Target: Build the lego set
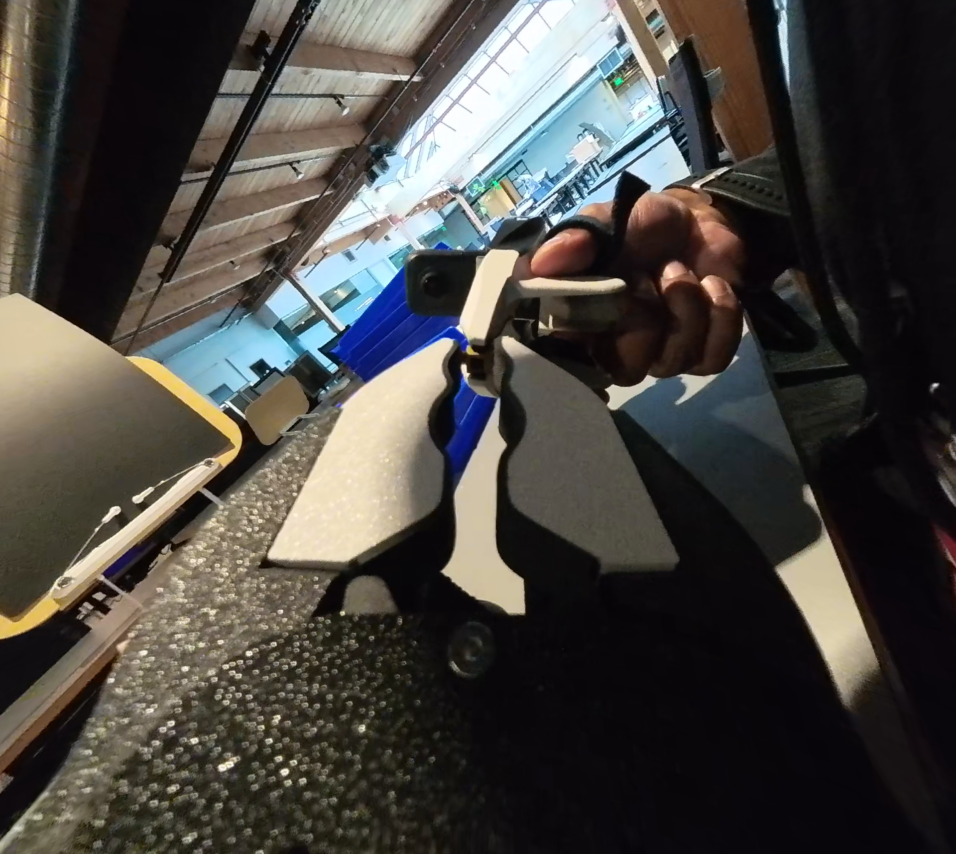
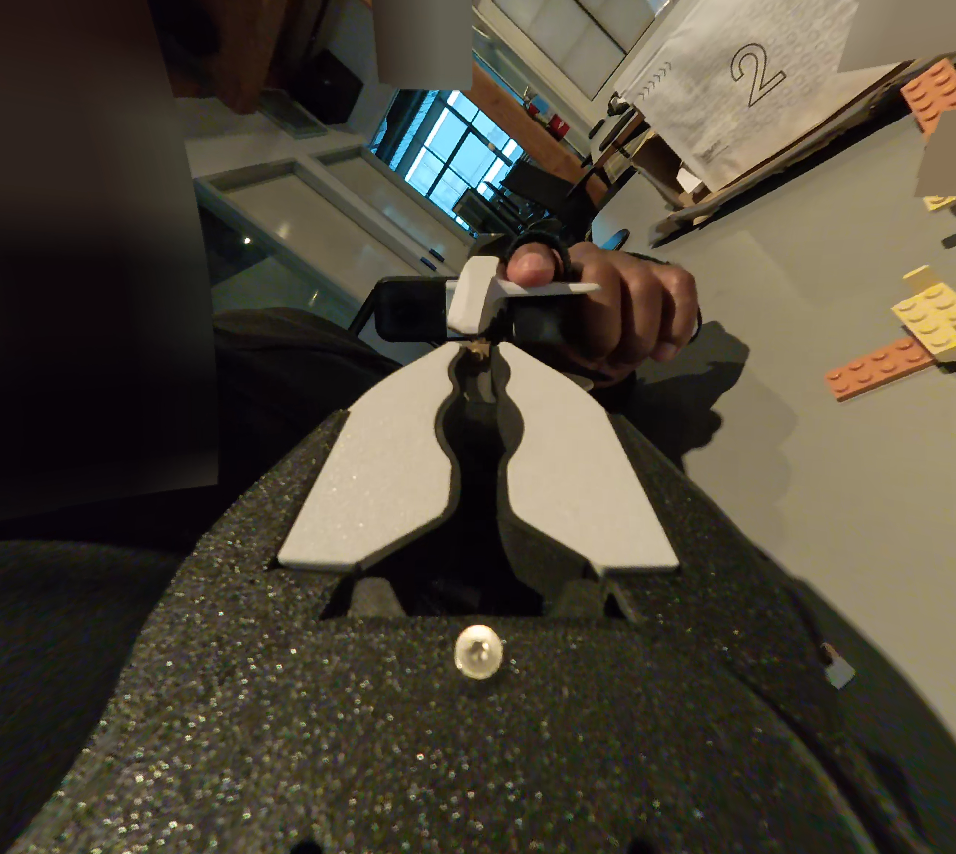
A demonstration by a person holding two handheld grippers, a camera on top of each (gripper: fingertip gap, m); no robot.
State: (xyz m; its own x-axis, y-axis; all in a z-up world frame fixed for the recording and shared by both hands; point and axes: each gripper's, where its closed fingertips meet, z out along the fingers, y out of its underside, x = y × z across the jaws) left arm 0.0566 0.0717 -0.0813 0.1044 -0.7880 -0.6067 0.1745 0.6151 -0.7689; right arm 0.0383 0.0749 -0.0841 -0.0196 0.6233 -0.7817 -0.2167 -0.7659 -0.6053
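grey pads of my left jaws are drawn in narrow, their tips pinched on a small yellow piece (image 1: 472, 353). my right jaws are just as narrow and meet them tip to tip in the air above the desk (image 2: 776, 519), closed on the same tiny bit (image 2: 475, 354). it is too small for me to tell its shape, or whether it is one part or two being pressed together. behind each pair of tips sits the hand working the other one: my right hand (image 1: 672, 296) and my left hand (image 2: 621, 312).

farther off on the desk lie an orange plate (image 2: 879, 368) with pale yellow plates (image 2: 928, 317) touching its end, and another orange plate (image 2: 931, 97) beyond. these look like small starts, so i judge the build is early, with most of it left.

farthest, a white paper bag (image 2: 724, 68) carries a large printed numeral, a row of arrows and a square code. its small print is blurred, and i can read no brand name.
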